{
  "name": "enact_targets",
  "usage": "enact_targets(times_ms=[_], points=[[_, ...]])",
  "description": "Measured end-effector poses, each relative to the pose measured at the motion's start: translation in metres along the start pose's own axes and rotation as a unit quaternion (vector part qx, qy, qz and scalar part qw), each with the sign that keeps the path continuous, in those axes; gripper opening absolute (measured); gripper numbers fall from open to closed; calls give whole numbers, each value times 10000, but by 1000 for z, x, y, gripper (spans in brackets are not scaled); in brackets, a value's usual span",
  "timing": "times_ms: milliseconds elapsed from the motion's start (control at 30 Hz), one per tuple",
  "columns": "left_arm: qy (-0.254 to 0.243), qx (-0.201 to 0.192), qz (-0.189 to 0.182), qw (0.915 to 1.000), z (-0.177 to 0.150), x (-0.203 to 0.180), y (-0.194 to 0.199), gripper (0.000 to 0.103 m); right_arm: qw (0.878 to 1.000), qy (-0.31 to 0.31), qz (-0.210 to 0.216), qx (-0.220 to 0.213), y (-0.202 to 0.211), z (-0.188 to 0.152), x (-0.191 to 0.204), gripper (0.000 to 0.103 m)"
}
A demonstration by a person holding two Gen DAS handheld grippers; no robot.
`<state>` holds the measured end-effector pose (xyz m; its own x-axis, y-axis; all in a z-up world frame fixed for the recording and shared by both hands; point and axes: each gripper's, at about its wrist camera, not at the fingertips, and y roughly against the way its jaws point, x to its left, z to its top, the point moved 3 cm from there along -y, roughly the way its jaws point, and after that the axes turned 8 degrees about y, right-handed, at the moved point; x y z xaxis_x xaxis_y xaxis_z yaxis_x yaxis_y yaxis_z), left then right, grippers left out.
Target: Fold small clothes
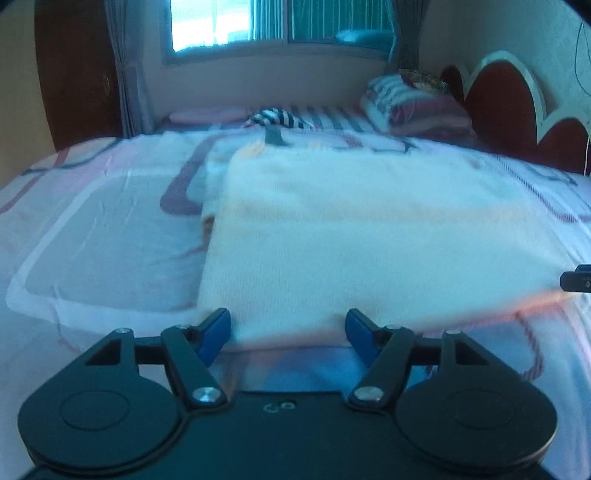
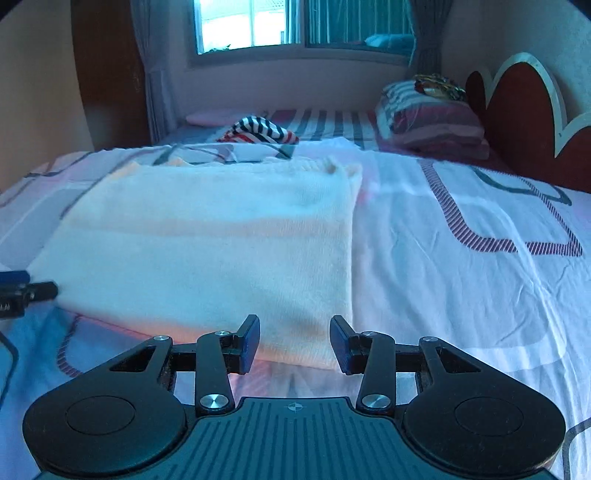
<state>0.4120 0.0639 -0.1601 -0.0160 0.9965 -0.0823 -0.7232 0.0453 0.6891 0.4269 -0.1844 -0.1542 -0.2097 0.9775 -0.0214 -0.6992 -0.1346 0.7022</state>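
On the patterned bedsheet [image 2: 461, 258] lies a folded white knit garment [image 1: 369, 236]; left gripper [image 1: 288, 328], jaws apart and empty, angles down at its near edge; right gripper [image 2: 294, 341], narrower, likewise empty, beside the near right corner.

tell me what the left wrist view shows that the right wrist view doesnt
Only the left wrist view: the garment's left edge and the bedsheet beyond it, plus the left gripper, jaws open.
Only the right wrist view: the garment's right edge and the right gripper, jaws open.
Both: the folded white garment, striped cloth, pillows, headboard, window.
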Motion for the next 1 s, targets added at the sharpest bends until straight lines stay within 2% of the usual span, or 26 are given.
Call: enact_targets(times_ms=[33,167,233,267,500,633,700,800,1000], points=[[15,-18,-16,10000,-1,1,0,70,9998,10,-48,193,-9,-4,-2,42],[11,20,-21,10000,1,1,-1,70,9998,-60,10,190,-9,-6,-8,41],[26,10,-24,10000,0,1,-1,70,9999,-99,-52,106,-4,-3,-9,32],[26,5,-23,10000,0,1,-1,70,9999,-150,-28,39,-1,-3,-9,31],[-2,-9,-7,10000,-1,1,-1,71,9996,-188,1,202,-5,-8,-16,31],[-15,-20,-17,10000,-1,1,-1,71,9997,-221,-31,-90,7,-3,-16,31],[-7,-23,-16,10000,-2,2,-2,71,9996,-231,-7,159,-3,-11,-16,31],[-11,-13,-22,10000,-2,1,-2,71,9990,-433,85,41,-5,-18,-22,31],[-35,-57,-45,10000,-4,4,-2,73,9996,-252,33,101,-7,-14,-18,31]])
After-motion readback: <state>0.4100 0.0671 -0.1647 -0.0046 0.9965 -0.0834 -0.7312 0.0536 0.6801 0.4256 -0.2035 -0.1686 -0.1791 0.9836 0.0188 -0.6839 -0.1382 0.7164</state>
